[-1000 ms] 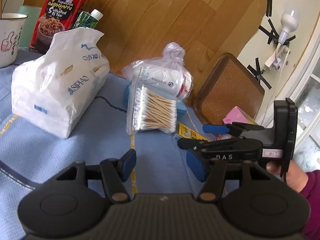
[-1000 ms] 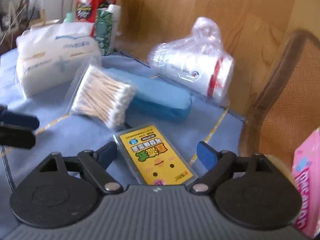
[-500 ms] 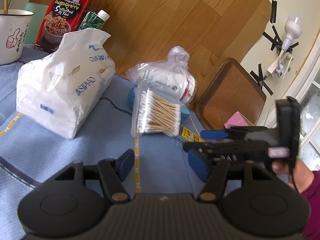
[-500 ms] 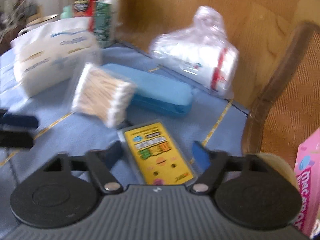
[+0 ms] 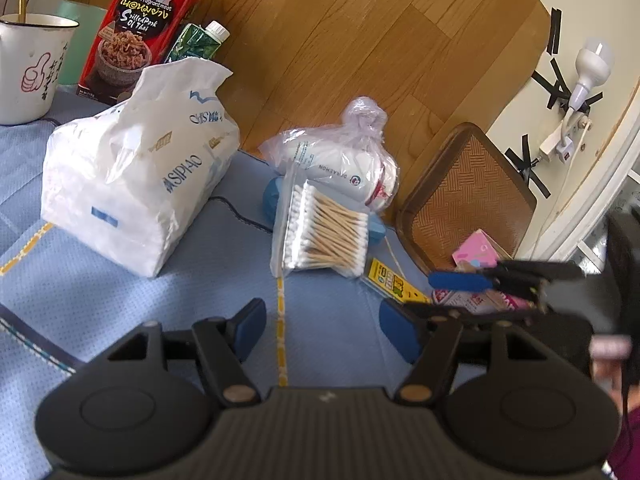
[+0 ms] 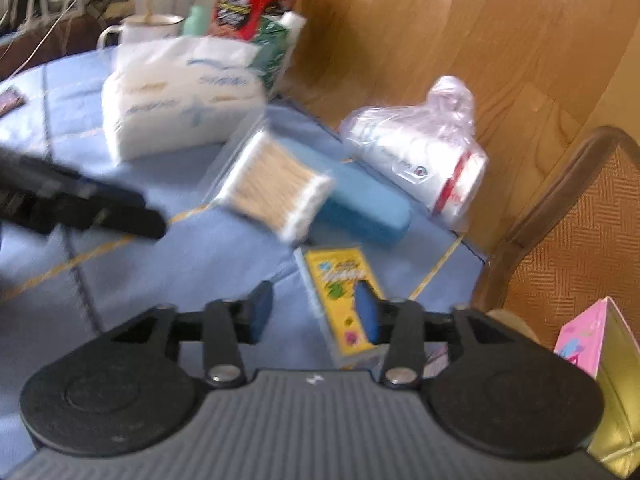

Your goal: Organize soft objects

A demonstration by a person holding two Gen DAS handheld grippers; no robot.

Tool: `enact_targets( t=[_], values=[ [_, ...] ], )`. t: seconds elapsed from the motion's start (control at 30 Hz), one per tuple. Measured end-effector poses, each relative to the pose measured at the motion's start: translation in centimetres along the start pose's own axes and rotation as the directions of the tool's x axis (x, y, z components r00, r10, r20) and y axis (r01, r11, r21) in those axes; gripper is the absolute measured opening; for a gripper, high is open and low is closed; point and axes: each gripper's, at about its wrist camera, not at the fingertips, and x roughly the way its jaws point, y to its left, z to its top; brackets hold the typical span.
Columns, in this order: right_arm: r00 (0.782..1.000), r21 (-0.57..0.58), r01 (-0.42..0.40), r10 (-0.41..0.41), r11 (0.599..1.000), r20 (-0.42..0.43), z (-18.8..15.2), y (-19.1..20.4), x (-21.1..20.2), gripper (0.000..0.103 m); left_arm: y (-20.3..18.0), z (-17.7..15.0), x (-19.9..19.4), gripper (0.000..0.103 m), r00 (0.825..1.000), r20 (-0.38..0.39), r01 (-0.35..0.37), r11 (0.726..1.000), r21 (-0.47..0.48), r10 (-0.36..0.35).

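Blue-padded left gripper (image 5: 322,324) gapes wide; right gripper (image 6: 314,316) looks half-closed, blurred, over one yellow packet (image 6: 340,292).

Left gripper (image 5: 322,326) held low over the bench, jaws spread wide with nothing between the blue pads (image 5: 250,326). Right gripper (image 6: 314,314) also low and pointing far across the bench, jaws parted but narrower than the left pair, empty; right pad (image 6: 366,316) overlapping a yellow packet (image 6: 340,292) in view, contact impossible to judge. From the left wrist camera, right gripper (image 5: 456,292) seen side-on at the right, blurred, fingers pointing left, one above the other. Hand (image 5: 612,368) behind it, blurred, with a maroon sleeve (image 5: 628,440) at the near right edge.
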Motion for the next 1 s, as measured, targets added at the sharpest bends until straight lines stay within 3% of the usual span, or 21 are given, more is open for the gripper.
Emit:
enact_targets(
  t=[0.1,0.13,0.2,0.27,0.4,0.5,0.57,0.73,0.87,1.0],
  values=[
    [0.999,0.028,-0.004,0.005,1.0,-0.044,1.2,-1.4,1.9,0.066,0.0,0.0,0.1,0.064,1.0,-0.003,0.007,1.0,0.0,-0.007],
    [0.997,0.033,-0.017,0.02,0.999,-0.069,1.5,-2.0,2.8,0.073,0.0,0.0,0.1,0.064,1.0,-0.003,0.009,1.0,0.001,-0.009],
    [0.992,0.053,-0.046,0.052,0.998,-0.116,1.7,-2.8,4.3,0.078,0.0,0.0,0.2,0.064,1.0,-0.005,0.014,1.0,0.003,-0.014],
    [0.989,0.083,-0.075,0.084,0.994,-0.12,1.9,-3.6,5.1,0.089,-0.1,0.0,0.2,0.064,1.0,-0.006,0.02,1.0,0.003,-0.02],
    [0.959,0.23,-0.187,0.228,0.955,-0.166,2.0,-5.6,6.4,0.087,0.0,0.0,0.2,0.064,1.0,-0.008,0.029,1.0,-0.006,-0.029],
    [0.959,0.219,-0.202,0.238,0.955,-0.155,2.0,-4.9,5.7,0.069,0.2,0.1,0.2,0.064,0.999,-0.009,0.033,0.999,-0.018,-0.033],
    [0.956,0.193,-0.218,0.249,0.957,-0.154,1.9,-3.9,4.9,0.064,0.2,0.1,0.2,0.064,0.999,-0.01,0.033,0.999,-0.022,-0.034],
    [0.958,0.153,-0.247,0.265,0.957,-0.11,0.0,-0.7,1.9,0.064,-0.1,0.0,0.1,0.064,1.0,-0.01,0.026,1.0,-0.012,-0.026],
    [0.964,0.204,-0.243,0.26,0.948,-0.061,-2.6,1.9,-1.5,0.063,-0.3,0.0,0.1,0.064,1.0,-0.017,0.024,1.0,-0.005,-0.024],
    [0.967,0.281,-0.252,0.251,0.926,0.041,-5.5,3.8,-4.2,0.063,-0.4,-0.1,0.2,0.064,1.0,-0.024,0.019,1.0,0.008,-0.019]
  ],
)
